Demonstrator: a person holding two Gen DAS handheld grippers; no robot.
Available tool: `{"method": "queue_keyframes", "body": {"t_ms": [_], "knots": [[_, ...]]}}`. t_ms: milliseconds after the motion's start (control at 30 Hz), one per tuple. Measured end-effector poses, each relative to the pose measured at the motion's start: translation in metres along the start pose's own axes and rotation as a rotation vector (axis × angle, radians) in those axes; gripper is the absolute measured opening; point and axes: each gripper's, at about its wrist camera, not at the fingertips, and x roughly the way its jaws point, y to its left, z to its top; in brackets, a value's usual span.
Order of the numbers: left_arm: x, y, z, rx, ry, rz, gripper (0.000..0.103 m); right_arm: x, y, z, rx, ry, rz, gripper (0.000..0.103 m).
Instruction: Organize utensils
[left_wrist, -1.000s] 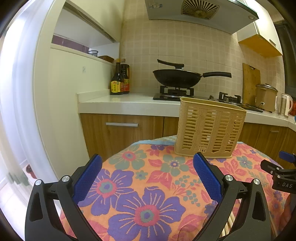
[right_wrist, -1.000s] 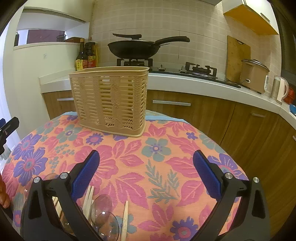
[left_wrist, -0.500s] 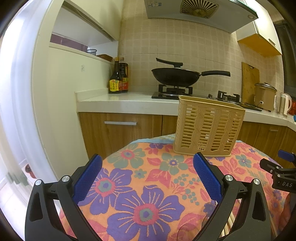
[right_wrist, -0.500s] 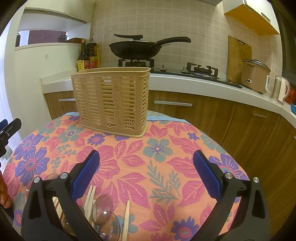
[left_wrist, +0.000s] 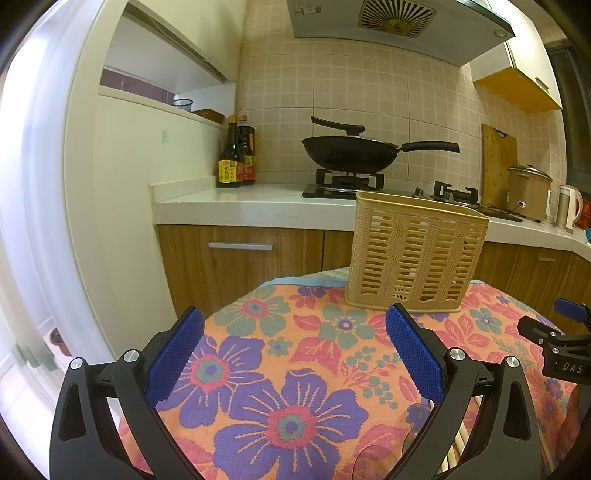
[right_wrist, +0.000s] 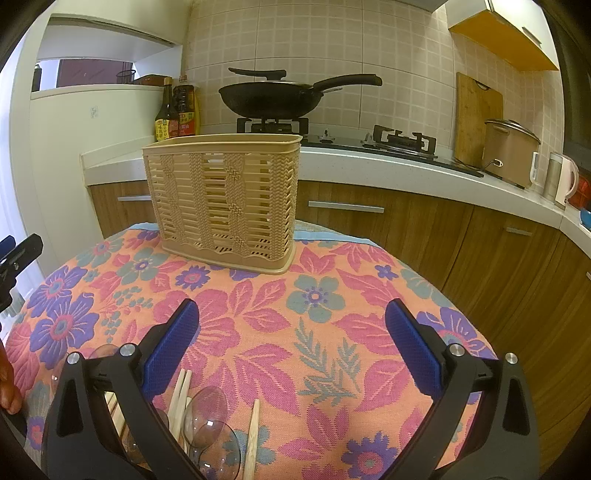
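Observation:
A beige slotted utensil basket stands upright at the far side of the round table with the floral cloth; it also shows in the right wrist view. Wooden chopsticks and clear plastic spoons lie on the cloth at the near edge, under my right gripper. My left gripper is open and empty above the cloth. My right gripper is open and empty above the utensils. The right gripper's tip shows at the left view's right edge.
A kitchen counter runs behind the table with a black wok on the stove, sauce bottles, a cutting board, a rice cooker and a kettle. A white wall stands left.
Both grippers have drawn back slightly and tilted up a little; the basket looks a bit smaller and lower in the views. Both stay open and empty.

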Motion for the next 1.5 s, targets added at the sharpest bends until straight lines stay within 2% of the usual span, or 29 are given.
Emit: {"method": "queue_keyframes", "body": {"t_ms": [333, 433, 500, 567, 700, 767, 867, 1033, 1067, 1133, 1233, 1333, 1500], "knots": [[0.0, -0.001, 0.0, 0.0, 0.003, -0.015, 0.095, 0.005, 0.0, -0.001, 0.009, -0.001, -0.02, 0.096], [0.007, 0.009, 0.001, -0.044, 0.046, -0.064, 0.095, 0.005, -0.003, 0.0, 0.023, -0.005, -0.019, 0.096], [0.015, 0.022, 0.0, -0.104, 0.118, -0.147, 0.095, 0.006, -0.005, -0.001, 0.041, 0.007, -0.01, 0.096], [0.019, 0.03, -0.002, -0.123, 0.194, -0.2, 0.095, 0.008, -0.006, 0.001, 0.024, 0.046, -0.012, 0.096], [0.017, 0.042, -0.004, -0.114, 0.336, -0.267, 0.095, 0.008, -0.004, 0.0, -0.004, 0.131, -0.078, 0.096], [0.016, 0.043, -0.009, -0.108, 0.415, -0.289, 0.09, 0.005, -0.003, -0.004, -0.017, 0.191, -0.093, 0.095], [0.014, 0.037, -0.02, -0.083, 0.538, -0.336, 0.081, -0.006, -0.004, -0.012, 0.012, 0.257, -0.053, 0.087], [0.011, 0.022, -0.051, -0.077, 0.704, -0.433, 0.062, -0.019, -0.008, -0.031, 0.054, 0.439, 0.016, 0.06], [0.011, 0.019, -0.055, -0.074, 0.713, -0.439, 0.059, -0.021, -0.008, -0.035, 0.065, 0.466, 0.035, 0.058], [0.008, 0.011, -0.059, -0.044, 0.709, -0.418, 0.058, -0.026, -0.007, -0.044, 0.093, 0.522, 0.073, 0.046], [0.006, 0.0, -0.061, 0.004, 0.712, -0.39, 0.049, -0.029, -0.002, -0.054, 0.106, 0.555, 0.124, 0.034], [0.004, -0.006, -0.057, 0.041, 0.724, -0.371, 0.048, -0.034, 0.007, -0.054, 0.093, 0.567, 0.162, 0.025], [0.0, -0.021, -0.059, 0.152, 0.71, -0.294, 0.045, -0.035, 0.015, -0.052, 0.024, 0.579, 0.114, 0.021]]}}
